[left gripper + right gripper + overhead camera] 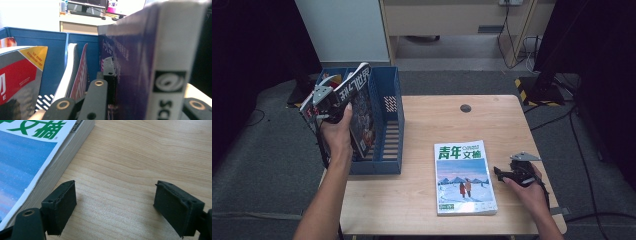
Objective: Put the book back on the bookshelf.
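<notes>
Nearest, the right gripper (501, 173) rests open on the table (422, 200) beside the book (463, 178) titled 青年文摘. Beyond the book, the left gripper (343, 94) clamps a dark magazine (362, 112), upright, over the blue rack (388, 125).

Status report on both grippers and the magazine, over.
Left gripper shut on dark magazine, above blue file rack. Right gripper open beside the green-titled book. Nothing blocking.

Black grippers (507, 173), grey triangular top plates (brass-ringed jaw screws), bare forearms.
</notes>
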`<action>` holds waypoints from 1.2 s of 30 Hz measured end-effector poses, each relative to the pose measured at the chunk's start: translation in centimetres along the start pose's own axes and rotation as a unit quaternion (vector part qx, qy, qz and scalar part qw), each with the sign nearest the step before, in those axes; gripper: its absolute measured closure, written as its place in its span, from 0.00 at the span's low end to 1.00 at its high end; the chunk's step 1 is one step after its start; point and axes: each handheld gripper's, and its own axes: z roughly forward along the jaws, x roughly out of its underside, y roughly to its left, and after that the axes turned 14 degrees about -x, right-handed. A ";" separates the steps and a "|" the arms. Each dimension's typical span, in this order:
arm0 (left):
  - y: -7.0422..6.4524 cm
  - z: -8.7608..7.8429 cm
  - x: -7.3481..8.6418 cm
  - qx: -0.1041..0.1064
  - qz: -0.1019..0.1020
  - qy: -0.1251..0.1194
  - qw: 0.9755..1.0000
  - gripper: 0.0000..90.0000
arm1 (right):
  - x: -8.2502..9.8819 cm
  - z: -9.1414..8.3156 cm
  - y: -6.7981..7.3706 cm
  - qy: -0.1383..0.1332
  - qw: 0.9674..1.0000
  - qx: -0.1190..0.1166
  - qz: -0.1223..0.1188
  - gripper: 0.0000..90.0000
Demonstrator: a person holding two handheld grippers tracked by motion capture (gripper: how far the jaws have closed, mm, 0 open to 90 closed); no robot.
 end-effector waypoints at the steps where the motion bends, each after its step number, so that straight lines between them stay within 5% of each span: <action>1: 0.0 0.0 0.1 0.001 -0.002 -0.002 1.000 0.91 | 0.0 0.0 0.0 0.000 1.000 0.000 0.000 0.20; 19: -1.2 -0.1 0.0 -0.004 0.022 -0.006 1.000 0.91 | 0.0 0.0 0.0 -0.001 1.000 0.000 0.001 0.20; 23: -1.4 0.0 0.3 -0.001 0.009 -0.002 1.000 0.91 | 0.0 0.0 0.0 0.000 1.000 0.000 0.001 0.20; 32: -1.9 -0.1 0.5 -0.006 0.026 -0.009 1.000 0.91 | 0.0 0.0 0.0 0.000 1.000 0.000 0.001 0.20; 36: -1.9 -0.2 0.9 -0.008 0.018 -0.012 1.000 0.91 | 0.0 0.0 0.0 0.000 1.000 0.000 0.000 0.20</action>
